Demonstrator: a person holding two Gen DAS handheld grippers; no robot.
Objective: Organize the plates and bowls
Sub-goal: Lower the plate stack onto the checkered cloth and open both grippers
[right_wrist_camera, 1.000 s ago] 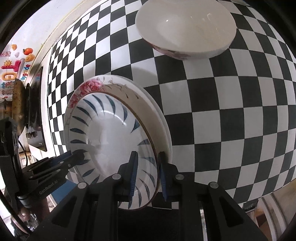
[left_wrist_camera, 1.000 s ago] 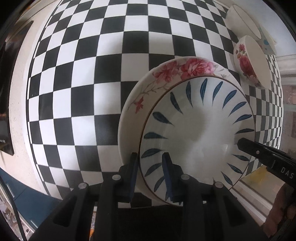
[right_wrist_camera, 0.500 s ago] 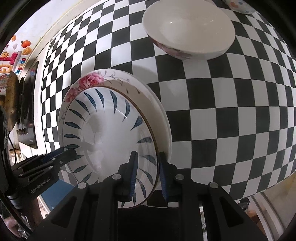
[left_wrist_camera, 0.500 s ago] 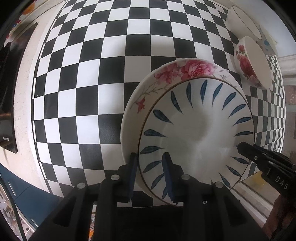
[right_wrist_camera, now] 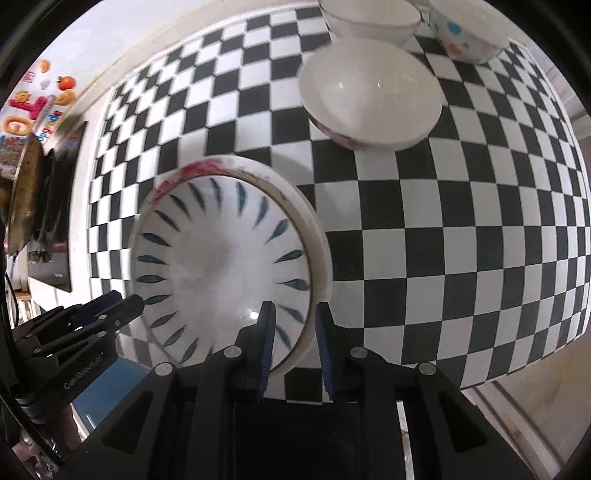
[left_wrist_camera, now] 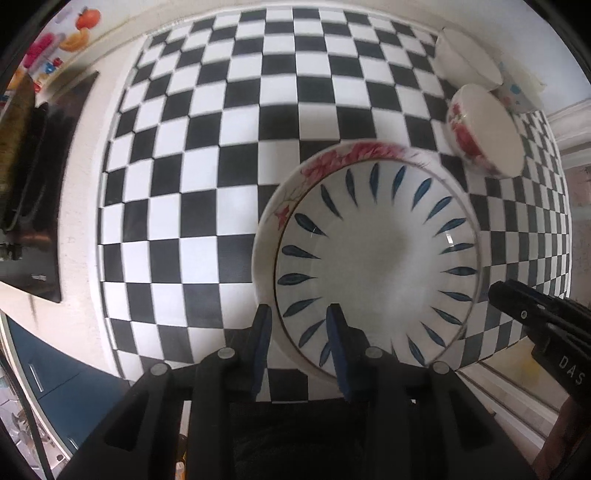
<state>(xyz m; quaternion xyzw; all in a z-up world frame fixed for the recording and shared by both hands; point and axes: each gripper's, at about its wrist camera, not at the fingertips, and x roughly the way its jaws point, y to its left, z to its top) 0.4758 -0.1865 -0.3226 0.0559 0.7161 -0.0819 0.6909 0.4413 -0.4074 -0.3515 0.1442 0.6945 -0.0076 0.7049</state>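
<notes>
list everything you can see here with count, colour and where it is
blue-leaf plate: 1, white with dark blue leaf marks, stacked on the rose plate, rims between both grippers' fingers
rose plate: 1, white with pink roses, under the blue-leaf plate
rose bowl: 1, white with pink flowers outside, on the cloth beyond the plates
plain bowl: 1, white, behind the rose bowl
dotted bowl: 1, white with blue and red dots, far corner of the cloth
checkered cloth: 1, black and white, covers the table
stove top: 1, black, beside the cloth
left gripper: 1, black with blue pads, on the plate stack's rim
right gripper: 1, black with blue pads, on the opposite rim
</notes>
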